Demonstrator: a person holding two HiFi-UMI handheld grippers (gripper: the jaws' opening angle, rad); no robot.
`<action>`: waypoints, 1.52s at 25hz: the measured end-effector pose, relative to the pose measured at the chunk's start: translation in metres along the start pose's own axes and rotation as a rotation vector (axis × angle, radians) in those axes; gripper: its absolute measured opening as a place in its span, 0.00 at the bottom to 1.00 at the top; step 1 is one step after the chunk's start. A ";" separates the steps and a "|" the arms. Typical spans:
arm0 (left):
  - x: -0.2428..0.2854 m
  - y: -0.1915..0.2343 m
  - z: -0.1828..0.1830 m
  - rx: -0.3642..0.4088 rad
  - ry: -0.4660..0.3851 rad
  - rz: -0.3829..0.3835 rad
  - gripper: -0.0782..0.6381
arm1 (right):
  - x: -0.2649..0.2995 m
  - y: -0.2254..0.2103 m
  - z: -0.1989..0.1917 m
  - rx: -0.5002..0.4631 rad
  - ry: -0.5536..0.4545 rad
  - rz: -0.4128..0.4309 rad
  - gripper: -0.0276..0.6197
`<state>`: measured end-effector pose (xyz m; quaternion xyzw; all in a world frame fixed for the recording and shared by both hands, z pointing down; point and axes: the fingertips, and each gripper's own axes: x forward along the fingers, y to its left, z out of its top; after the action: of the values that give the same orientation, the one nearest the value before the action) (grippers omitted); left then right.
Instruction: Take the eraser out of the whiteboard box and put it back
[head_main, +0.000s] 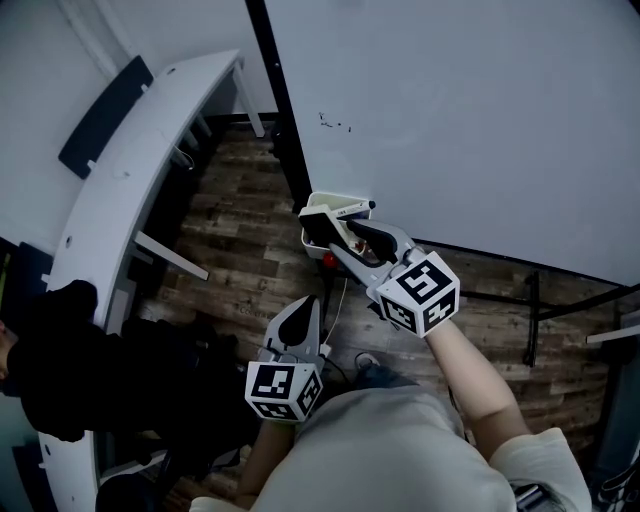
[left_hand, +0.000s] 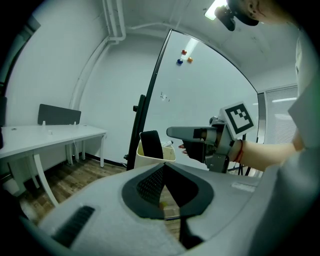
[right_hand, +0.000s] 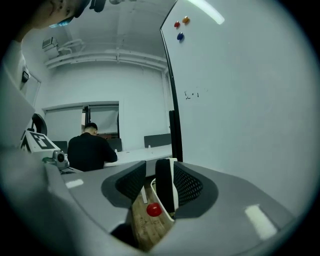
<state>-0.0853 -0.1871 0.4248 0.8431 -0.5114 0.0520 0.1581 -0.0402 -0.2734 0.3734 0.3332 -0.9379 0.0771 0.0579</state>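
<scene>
A cream whiteboard box (head_main: 347, 203) hangs at the whiteboard's lower edge. The black eraser (head_main: 318, 228) stands upright in it, with a marker (head_main: 356, 208) beside it. My right gripper (head_main: 336, 234) reaches over the box. In the right gripper view its jaws (right_hand: 152, 176) stand open around the eraser (right_hand: 164, 187), which is close to the right-hand jaw and apart from the left one. My left gripper (head_main: 308, 306) hangs lower and nearer to me, shut and empty, away from the box. The left gripper view (left_hand: 163, 167) shows the box (left_hand: 150, 161) and eraser (left_hand: 150, 145) ahead of it.
A red round thing (right_hand: 153, 210) shows just under the box. The whiteboard (head_main: 480, 110) on its black stand (head_main: 275, 100) fills the right. A long white desk (head_main: 130, 170) runs along the left, with a person in black (head_main: 60, 360) seated there. The floor is wood plank.
</scene>
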 end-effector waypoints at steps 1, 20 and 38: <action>0.001 0.000 0.000 -0.003 0.001 0.002 0.12 | 0.003 -0.002 0.000 -0.002 0.009 0.004 0.32; 0.019 0.010 0.003 -0.016 0.019 0.016 0.12 | 0.052 -0.016 -0.009 -0.069 0.182 0.050 0.38; 0.013 0.013 0.006 -0.014 0.004 0.025 0.12 | 0.047 -0.020 -0.008 -0.070 0.154 0.019 0.28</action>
<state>-0.0913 -0.2055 0.4246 0.8354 -0.5219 0.0523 0.1644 -0.0633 -0.3157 0.3912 0.3153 -0.9359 0.0703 0.1405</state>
